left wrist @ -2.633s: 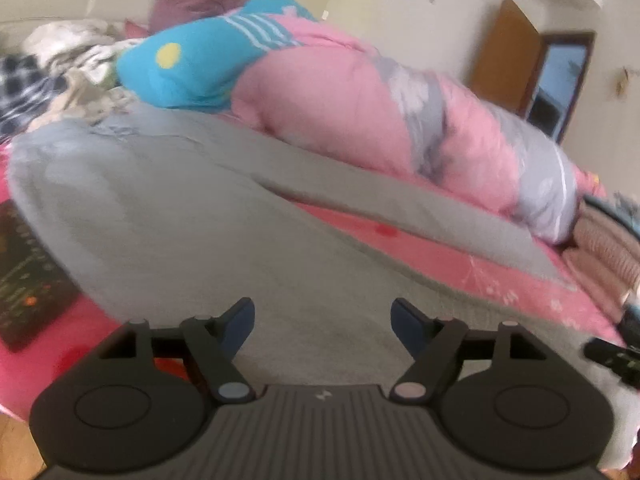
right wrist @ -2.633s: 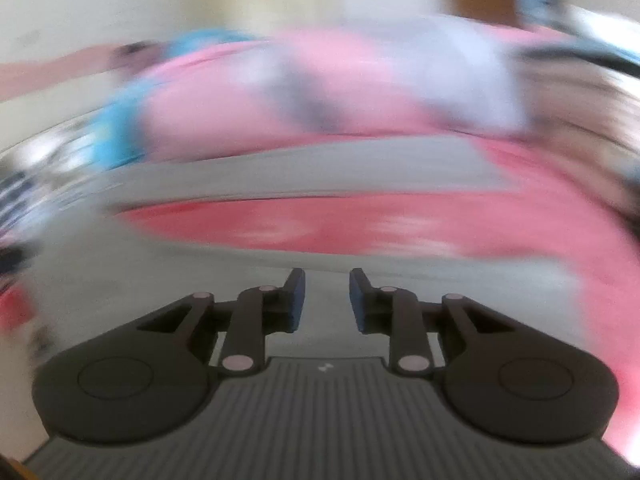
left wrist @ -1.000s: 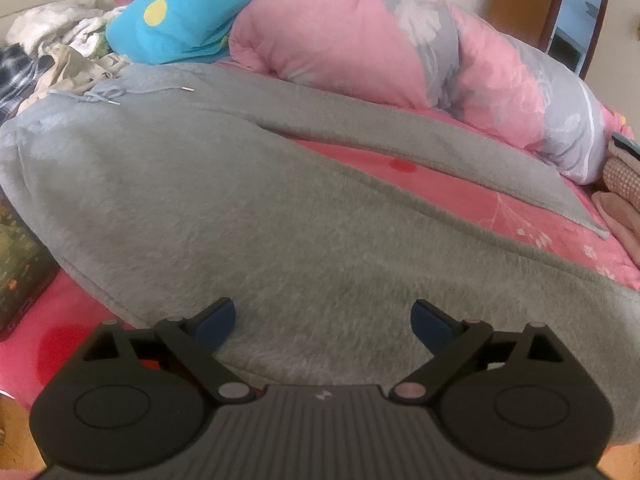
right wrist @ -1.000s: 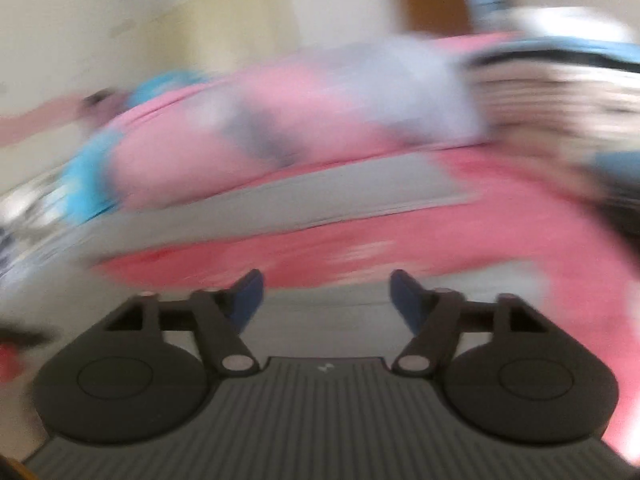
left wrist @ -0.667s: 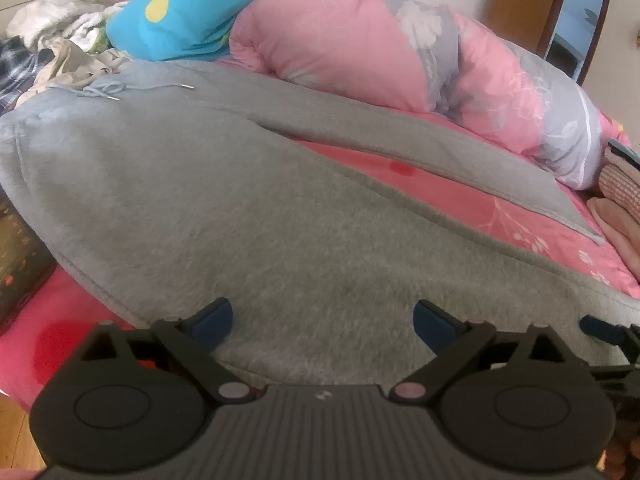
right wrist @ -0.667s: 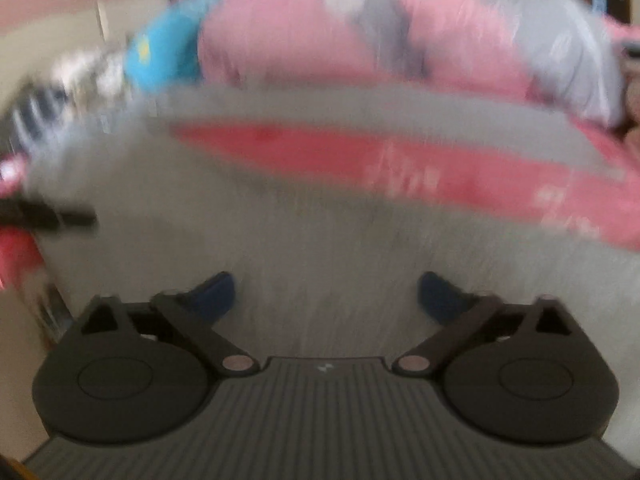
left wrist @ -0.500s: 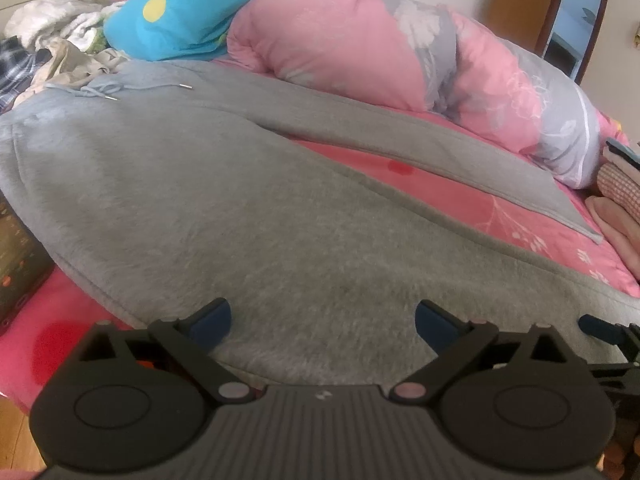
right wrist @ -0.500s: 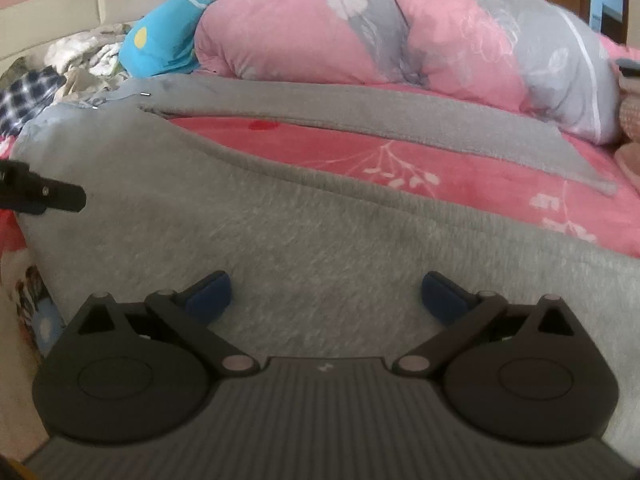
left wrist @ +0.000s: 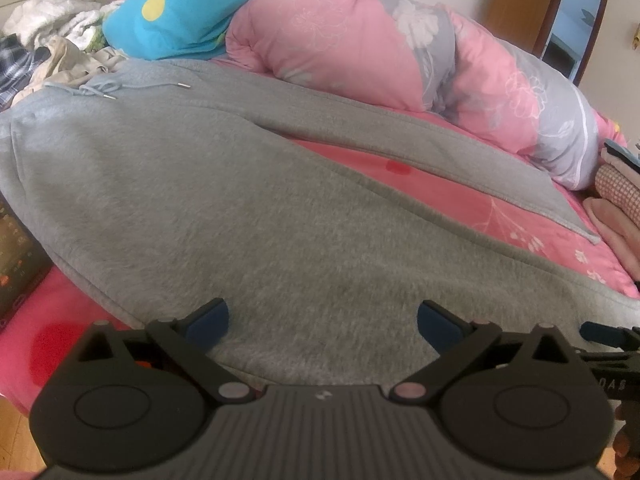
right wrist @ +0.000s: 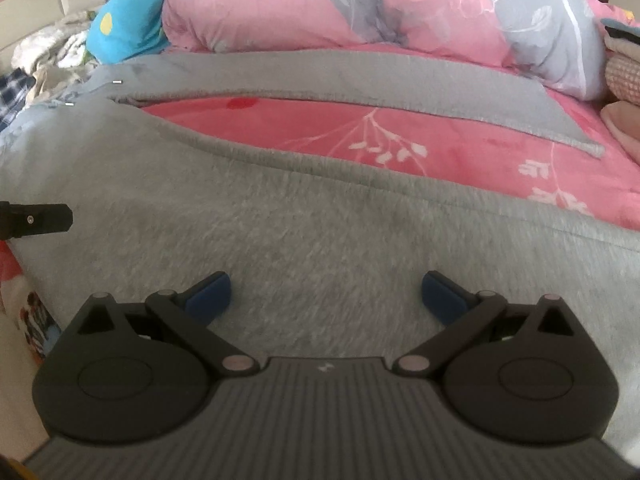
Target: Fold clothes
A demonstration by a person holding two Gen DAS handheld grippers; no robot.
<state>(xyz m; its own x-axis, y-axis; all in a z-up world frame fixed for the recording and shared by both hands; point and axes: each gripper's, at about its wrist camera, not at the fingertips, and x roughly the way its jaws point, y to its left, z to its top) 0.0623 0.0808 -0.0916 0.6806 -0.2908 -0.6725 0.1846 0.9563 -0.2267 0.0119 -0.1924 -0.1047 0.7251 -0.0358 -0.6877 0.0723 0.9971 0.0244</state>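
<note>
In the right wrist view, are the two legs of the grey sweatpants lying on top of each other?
No: the grey sweatpants lie with their legs spread apart, and a wedge of pink bedsheet shows between them.

This is a bedroom in a home. A bed covered with a pink floral-print sheet (right wrist: 404, 136) fills both views. A rolled pink and grey flowered quilt (left wrist: 384, 48) lies along its far side, with a turquoise pillow bearing a yellow dot (left wrist: 176, 20) next to it. A loose heap of pale and checked laundry (left wrist: 48, 56) sits at the head end. Grey fleece sweatpants with a drawstring (left wrist: 208, 200) are spread flat across the sheet. A brown wooden door frame (left wrist: 560, 12) stands by a cream wall.
</note>
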